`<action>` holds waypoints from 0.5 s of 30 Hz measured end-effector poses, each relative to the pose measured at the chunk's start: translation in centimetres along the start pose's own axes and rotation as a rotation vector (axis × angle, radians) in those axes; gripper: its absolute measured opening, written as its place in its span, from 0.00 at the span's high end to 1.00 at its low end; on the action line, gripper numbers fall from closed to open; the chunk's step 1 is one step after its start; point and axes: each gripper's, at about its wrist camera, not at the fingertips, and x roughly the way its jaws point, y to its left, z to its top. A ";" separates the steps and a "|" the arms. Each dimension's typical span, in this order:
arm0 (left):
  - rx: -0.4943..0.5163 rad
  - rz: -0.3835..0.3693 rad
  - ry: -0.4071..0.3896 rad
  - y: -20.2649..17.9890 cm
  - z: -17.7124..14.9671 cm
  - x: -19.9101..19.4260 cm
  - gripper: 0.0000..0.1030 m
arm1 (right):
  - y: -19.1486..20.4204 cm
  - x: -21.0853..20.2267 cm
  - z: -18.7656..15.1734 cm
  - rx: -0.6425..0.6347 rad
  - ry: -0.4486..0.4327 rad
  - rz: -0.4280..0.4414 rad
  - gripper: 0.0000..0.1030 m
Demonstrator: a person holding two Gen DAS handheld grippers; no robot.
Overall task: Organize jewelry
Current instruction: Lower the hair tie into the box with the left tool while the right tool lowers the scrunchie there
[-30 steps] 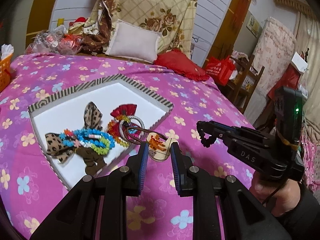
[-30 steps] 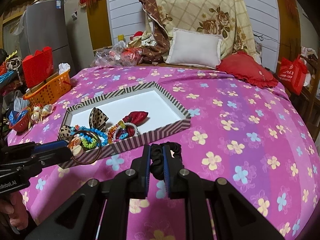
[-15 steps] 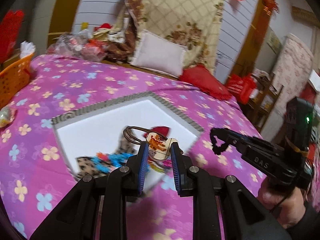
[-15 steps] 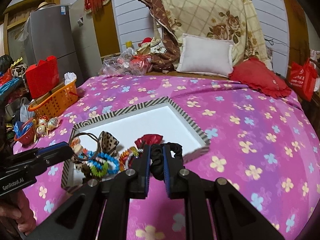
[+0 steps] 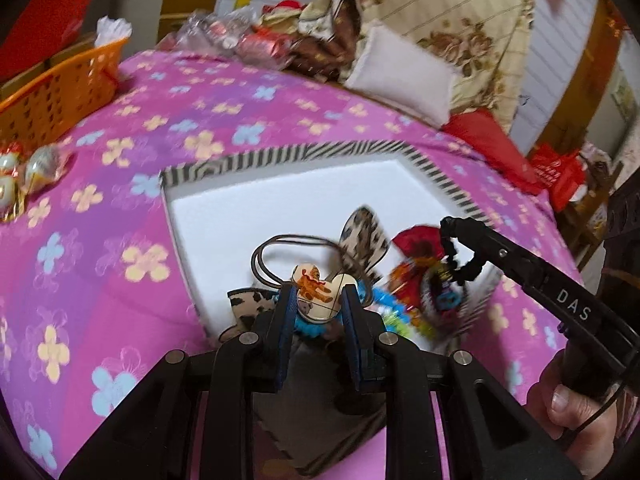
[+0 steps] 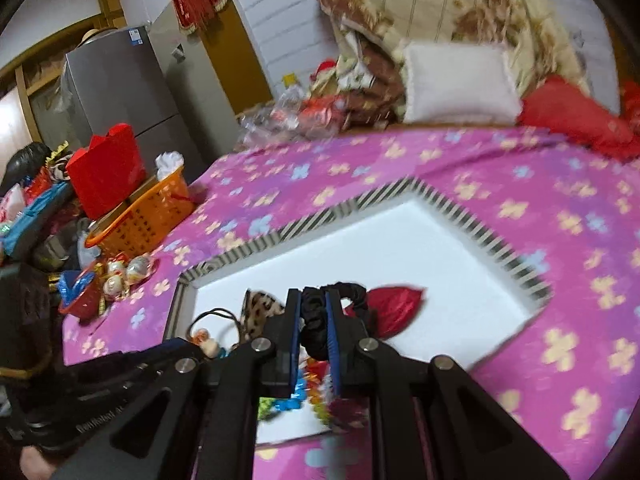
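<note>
My left gripper (image 5: 318,296) is shut on a cream cartoon-charm hair tie (image 5: 318,290) whose brown elastic loop (image 5: 276,248) hangs over the white striped-rim tray (image 5: 280,160). My right gripper (image 6: 312,312) is shut on a black scrunchie (image 6: 314,320), held over the tray's (image 6: 452,208) near part. In the tray lie a leopard-print bow (image 5: 362,234), a red fabric piece (image 6: 394,306) and colourful bead bracelets (image 5: 400,312). The right gripper with the scrunchie (image 5: 460,256) also shows in the left wrist view; the left gripper with the charm (image 6: 208,344) shows in the right wrist view.
The tray sits on a pink flowered bedspread (image 5: 100,240). An orange basket (image 6: 148,212) and small round ornaments (image 6: 120,276) stand at the bed's left edge. A white pillow (image 6: 456,84), a red cushion (image 6: 572,120) and plastic bags lie at the back.
Both grippers have moved forward and over the tray, each still holding its hair tie. The views are now closer to the pile of accessories.
</note>
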 end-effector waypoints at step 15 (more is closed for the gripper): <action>0.012 -0.002 0.032 -0.1 -0.4 0.4 0.84 | -1.0 2.7 -2.3 0.013 0.075 -0.023 0.88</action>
